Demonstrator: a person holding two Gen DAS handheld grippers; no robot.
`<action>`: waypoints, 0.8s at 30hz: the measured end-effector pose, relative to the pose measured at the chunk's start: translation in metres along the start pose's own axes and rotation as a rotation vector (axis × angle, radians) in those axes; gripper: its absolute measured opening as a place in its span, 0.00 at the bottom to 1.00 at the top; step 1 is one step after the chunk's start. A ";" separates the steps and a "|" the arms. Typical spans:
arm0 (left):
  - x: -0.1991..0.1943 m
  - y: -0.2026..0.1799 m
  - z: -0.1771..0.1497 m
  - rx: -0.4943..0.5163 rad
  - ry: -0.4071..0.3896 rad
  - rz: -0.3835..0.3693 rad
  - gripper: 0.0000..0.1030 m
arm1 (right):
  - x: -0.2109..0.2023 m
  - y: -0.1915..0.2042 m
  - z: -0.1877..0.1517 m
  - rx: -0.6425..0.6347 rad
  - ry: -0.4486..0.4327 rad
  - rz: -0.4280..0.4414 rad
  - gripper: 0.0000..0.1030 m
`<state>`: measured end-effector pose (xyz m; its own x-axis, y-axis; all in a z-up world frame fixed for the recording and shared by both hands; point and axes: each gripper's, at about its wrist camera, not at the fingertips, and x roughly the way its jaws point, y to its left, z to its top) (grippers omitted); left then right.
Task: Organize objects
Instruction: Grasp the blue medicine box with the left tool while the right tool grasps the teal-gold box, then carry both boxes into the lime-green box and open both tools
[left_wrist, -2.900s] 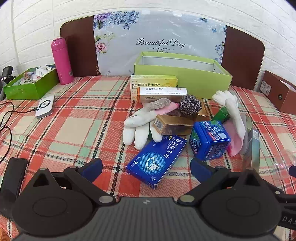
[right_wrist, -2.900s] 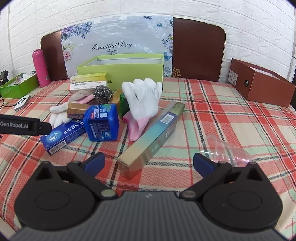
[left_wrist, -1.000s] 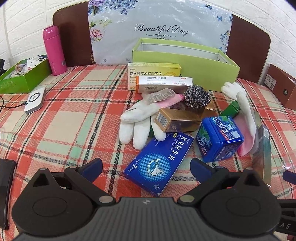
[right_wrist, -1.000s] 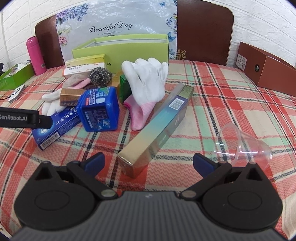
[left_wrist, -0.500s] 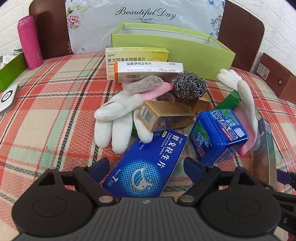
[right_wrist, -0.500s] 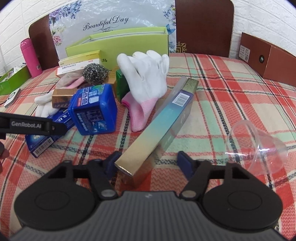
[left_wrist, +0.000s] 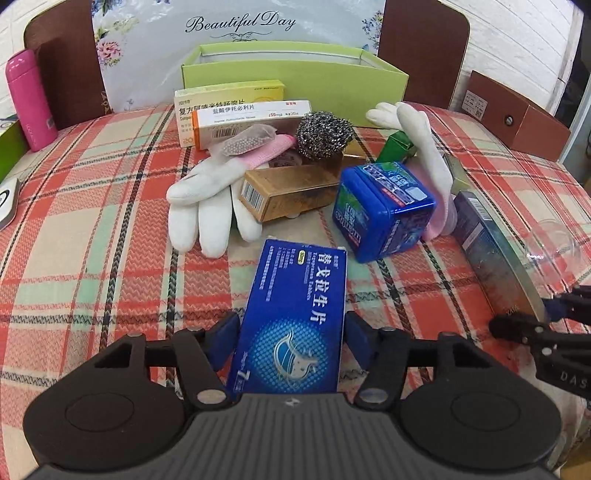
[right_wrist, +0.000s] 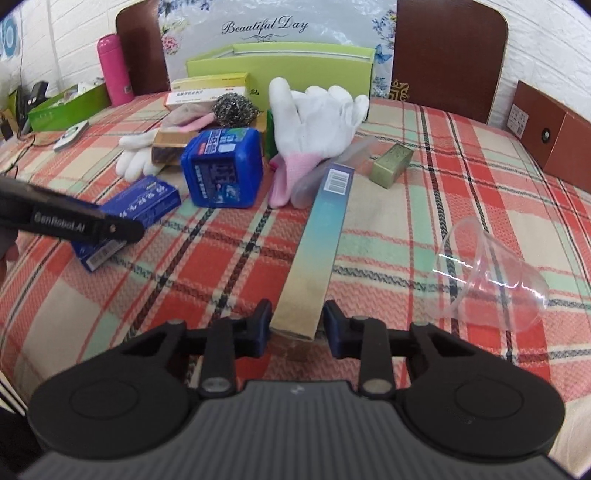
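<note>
In the left wrist view, the left gripper (left_wrist: 290, 334) sits low over the near edge of the table (left_wrist: 92, 229), its jaws closing around the near end of the blue medicine box (left_wrist: 295, 317). The box lies flat, lengthwise between the blue pads; both pads look just short of its sides, so this reads as a grip forming, not one made. Straddling the short width at the near end probably lets the box be lifted clear without touching the pile beyond it: the white glove (left_wrist: 207, 206), the brown carton (left_wrist: 291, 190), the steel scourer (left_wrist: 324, 134) and the blue tub (left_wrist: 384, 210), all crowded mid-table. The green box (left_wrist: 295, 75) stands open at the far edge, a likely place for sorted things. At the right edge of this view the other tool's tip meets the long carton.

In the right wrist view, the right gripper (right_wrist: 297, 326) is narrowing on the near end of the long gradient carton (right_wrist: 317, 251), which runs away from the near edge toward the upright white glove (right_wrist: 314, 118). The left pad looks touching or nearly so; a thin gap shows at the right pad. Taking the end across the narrow width suits the tool's reach. A clear plastic cup (right_wrist: 487, 273) lies on its side just to the right, apart from the carton, and a small olive box (right_wrist: 391, 166) sits farther back.
</note>
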<state>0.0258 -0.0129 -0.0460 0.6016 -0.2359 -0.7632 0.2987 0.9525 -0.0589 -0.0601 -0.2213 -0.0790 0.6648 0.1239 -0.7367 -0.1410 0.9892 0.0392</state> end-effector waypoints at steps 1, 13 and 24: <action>0.003 -0.001 0.002 0.000 -0.002 0.009 0.69 | 0.002 0.000 0.003 0.011 -0.011 -0.007 0.39; -0.002 0.006 0.003 -0.030 -0.006 -0.044 0.59 | 0.007 -0.016 0.006 0.092 -0.012 0.003 0.22; -0.065 0.017 0.070 -0.024 -0.261 -0.116 0.59 | -0.049 -0.023 0.087 0.071 -0.250 0.184 0.21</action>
<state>0.0435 0.0055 0.0479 0.7355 -0.3820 -0.5596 0.3607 0.9199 -0.1540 -0.0258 -0.2431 0.0145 0.7937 0.3082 -0.5244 -0.2299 0.9502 0.2105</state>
